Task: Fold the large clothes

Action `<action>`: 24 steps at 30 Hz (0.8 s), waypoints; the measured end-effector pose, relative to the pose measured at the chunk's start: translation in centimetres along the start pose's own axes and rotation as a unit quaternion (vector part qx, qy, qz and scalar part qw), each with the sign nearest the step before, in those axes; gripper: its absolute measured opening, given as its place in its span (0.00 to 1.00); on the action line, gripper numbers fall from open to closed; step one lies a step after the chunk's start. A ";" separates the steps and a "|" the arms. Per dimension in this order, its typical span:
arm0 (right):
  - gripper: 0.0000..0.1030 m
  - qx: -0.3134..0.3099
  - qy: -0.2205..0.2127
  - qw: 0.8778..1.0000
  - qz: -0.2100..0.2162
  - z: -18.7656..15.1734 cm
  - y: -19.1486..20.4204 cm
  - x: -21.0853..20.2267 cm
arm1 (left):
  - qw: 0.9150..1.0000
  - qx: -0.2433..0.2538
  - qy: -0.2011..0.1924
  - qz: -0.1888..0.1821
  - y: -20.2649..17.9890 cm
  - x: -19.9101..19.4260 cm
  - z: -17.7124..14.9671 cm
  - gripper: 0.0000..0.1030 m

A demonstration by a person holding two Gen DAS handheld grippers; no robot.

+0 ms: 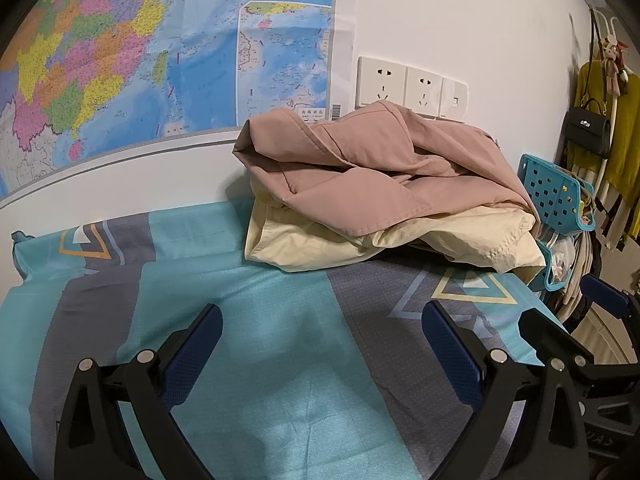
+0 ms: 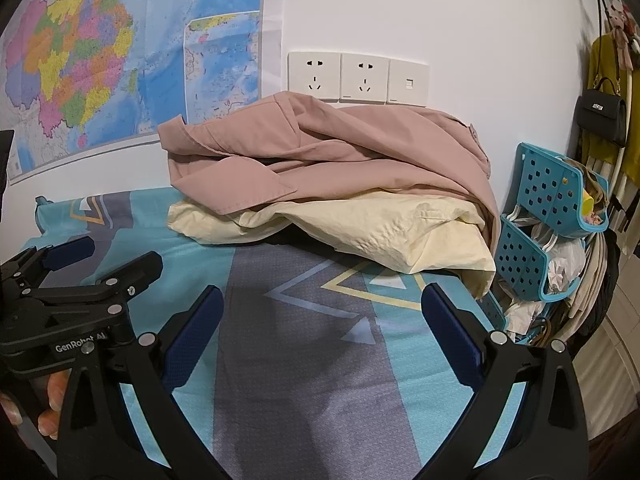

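A crumpled dusty-pink garment (image 1: pixel 360 168) (image 2: pixel 328 156) lies on top of a cream-yellow garment (image 1: pixel 320 240) (image 2: pixel 360 228), heaped at the far side of the bed against the wall. My left gripper (image 1: pixel 322 320) is open, its fingers hovering over the bedsheet well short of the heap, nothing between them. My right gripper (image 2: pixel 322 304) is open too, also short of the heap and holding nothing. The left gripper (image 2: pixel 104 258) shows at the left of the right wrist view, with a hand on its grip. The right gripper's fingers (image 1: pixel 560 340) show at the right edge of the left wrist view.
The bedsheet (image 1: pixel 240 300) (image 2: pixel 320 360) is teal and grey with triangle prints. A wall map (image 1: pixel 120 60) (image 2: pixel 120 48) and wall sockets (image 1: pixel 412 88) (image 2: pixel 356 78) are behind the heap. A blue perforated rack (image 1: pixel 556 196) (image 2: pixel 544 208), hanging clothes and a black handbag (image 2: pixel 602 116) stand at the right.
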State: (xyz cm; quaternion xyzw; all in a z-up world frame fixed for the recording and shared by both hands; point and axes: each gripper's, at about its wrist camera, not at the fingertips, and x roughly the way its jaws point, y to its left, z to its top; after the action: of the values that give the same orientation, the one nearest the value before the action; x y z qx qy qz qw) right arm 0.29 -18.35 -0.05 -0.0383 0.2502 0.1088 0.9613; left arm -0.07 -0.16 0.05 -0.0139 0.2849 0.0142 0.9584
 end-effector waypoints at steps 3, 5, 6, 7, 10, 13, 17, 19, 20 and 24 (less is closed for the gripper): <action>0.95 0.000 0.000 1.000 0.001 0.0 0.0 0.0 | 1.000 0.003 -0.001 0.006 -0.1 0.0 0.0 0.94; 0.95 -0.002 0.001 1.000 0.000 0.0 0.0 0.1 | 1.000 0.000 0.006 0.004 0.0 0.0 0.0 0.94; 0.95 -0.002 0.001 1.000 -0.001 0.0 0.0 0.0 | 1.000 -0.004 0.009 0.002 0.0 0.1 0.0 0.94; 0.95 0.000 0.000 1.000 0.000 0.0 0.0 0.0 | 1.000 -0.006 0.010 0.000 0.0 0.1 0.0 0.94; 0.95 0.000 -0.001 1.000 0.000 -0.1 0.0 0.0 | 1.000 -0.003 0.010 0.001 -0.1 0.1 0.0 0.94; 0.95 -0.001 0.001 1.000 -0.002 -0.1 0.0 0.0 | 1.000 0.000 0.011 0.002 -0.2 0.1 -0.1 0.94; 0.95 -0.001 0.000 1.000 0.000 -0.1 0.0 0.1 | 1.000 0.006 0.020 0.005 -0.3 0.3 0.0 0.94; 0.95 -0.002 0.000 1.000 0.000 0.0 0.0 0.1 | 1.000 0.006 0.021 0.003 -0.2 0.3 0.0 0.94; 0.95 -0.002 0.000 1.000 0.000 -0.1 0.0 0.1 | 1.000 0.008 0.020 0.006 -0.3 0.3 0.0 0.94; 0.95 -0.006 -0.001 1.000 0.002 0.0 -0.2 0.4 | 1.000 0.004 0.017 0.001 -0.2 0.4 0.1 0.94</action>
State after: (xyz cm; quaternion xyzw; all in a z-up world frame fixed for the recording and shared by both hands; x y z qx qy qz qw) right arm 0.68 -18.42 -0.23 -0.0435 0.2483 0.1126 0.9611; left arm 0.35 -0.34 -0.12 -0.0102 0.3011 0.0142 0.9534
